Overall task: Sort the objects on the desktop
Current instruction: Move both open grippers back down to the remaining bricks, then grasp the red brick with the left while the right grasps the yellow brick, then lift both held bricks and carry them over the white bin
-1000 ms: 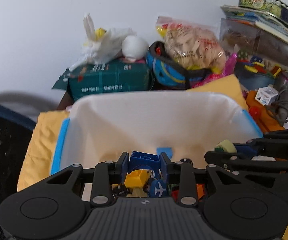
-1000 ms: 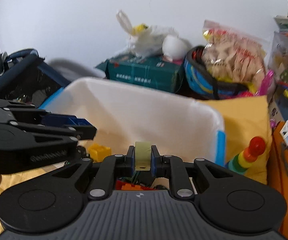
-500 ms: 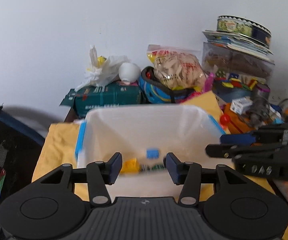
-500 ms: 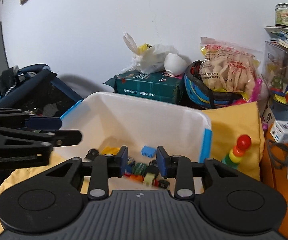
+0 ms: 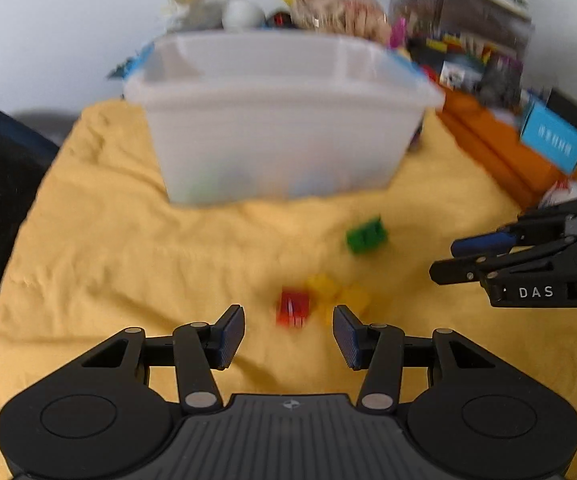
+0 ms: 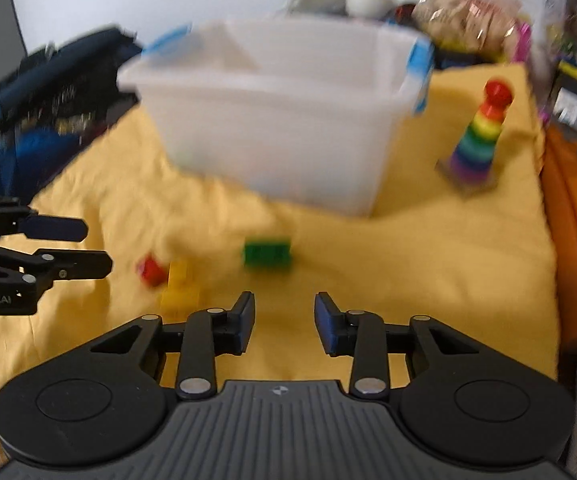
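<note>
Lying loose on the yellow cloth (image 5: 128,248) in front of the white bin (image 5: 276,120): green brick (image 5: 366,236), red brick (image 5: 293,312), yellow bricks (image 5: 338,294). Hovering just short of the red one, left tool (image 5: 288,336) released, grasping nothing. Standing alongside, right tool (image 6: 284,322) gaping too, having just eased slightly narrower, gripping nothing.

Black tongs (image 5: 288,330) — blue pads (image 5: 230,334), silver screws
</note>
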`<state>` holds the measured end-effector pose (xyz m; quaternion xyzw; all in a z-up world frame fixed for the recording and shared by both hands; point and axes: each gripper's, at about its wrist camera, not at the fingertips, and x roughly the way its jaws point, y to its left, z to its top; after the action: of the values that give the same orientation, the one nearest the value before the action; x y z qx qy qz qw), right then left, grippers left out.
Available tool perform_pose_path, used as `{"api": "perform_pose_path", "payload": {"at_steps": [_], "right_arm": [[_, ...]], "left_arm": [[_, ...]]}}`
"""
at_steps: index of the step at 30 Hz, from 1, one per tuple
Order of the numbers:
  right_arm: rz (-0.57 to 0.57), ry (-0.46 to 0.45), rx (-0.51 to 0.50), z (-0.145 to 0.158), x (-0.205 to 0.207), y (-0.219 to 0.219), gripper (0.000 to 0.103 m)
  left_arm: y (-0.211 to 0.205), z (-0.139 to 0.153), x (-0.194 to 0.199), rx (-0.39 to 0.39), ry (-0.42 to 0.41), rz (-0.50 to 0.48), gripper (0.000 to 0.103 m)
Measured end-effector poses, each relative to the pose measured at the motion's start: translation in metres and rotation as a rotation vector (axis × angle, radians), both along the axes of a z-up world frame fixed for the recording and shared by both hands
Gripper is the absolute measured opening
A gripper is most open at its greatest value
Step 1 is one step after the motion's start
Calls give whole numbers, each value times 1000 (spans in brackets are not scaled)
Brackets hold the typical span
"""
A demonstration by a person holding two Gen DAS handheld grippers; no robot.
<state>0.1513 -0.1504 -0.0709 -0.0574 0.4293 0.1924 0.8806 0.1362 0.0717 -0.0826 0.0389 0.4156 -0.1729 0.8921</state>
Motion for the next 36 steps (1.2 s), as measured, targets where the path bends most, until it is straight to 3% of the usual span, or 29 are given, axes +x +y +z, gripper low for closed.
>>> {"api": "perform_pose_path", "payload": {"at_steps": [5, 9, 11, 12, 17, 20, 23, 27, 31, 36], "right_arm": [[51, 23, -22, -13, -9, 18, 36], [104, 21, -24, -17, -15, 35, 36], [125, 29, -28, -21, -16, 44, 37], [127, 30, -28, -23, -16, 46, 38], [151, 21, -11, -25, -12, 65, 41], [185, -4, -49, -29, -12, 81, 46], [179, -3, -63, -37, -9, 88, 46], [130, 2, -51, -43, -4, 83, 35], [136, 11, -63, -40, -7, 79, 34], [109, 12, -56, -31, -15, 65, 34]], "left_arm": [[-7, -18, 9, -18, 46, -12, 53], [-15, -26, 24, 7, 27, -21, 52], [-15, -30, 34, 8, 34, -12, 37], [-14, -31, 38, 16, 60, -11, 22], [2, -26, 31, 10, 78, -9, 22], [20, -26, 27, -39, 119, 25, 22], [29, -27, 21, -42, 121, 40, 22], [27, -32, 20, -43, 126, 25, 22], [18, -35, 20, -4, 109, 6, 22], [18, -7, 18, -51, 51, -9, 22]]}}
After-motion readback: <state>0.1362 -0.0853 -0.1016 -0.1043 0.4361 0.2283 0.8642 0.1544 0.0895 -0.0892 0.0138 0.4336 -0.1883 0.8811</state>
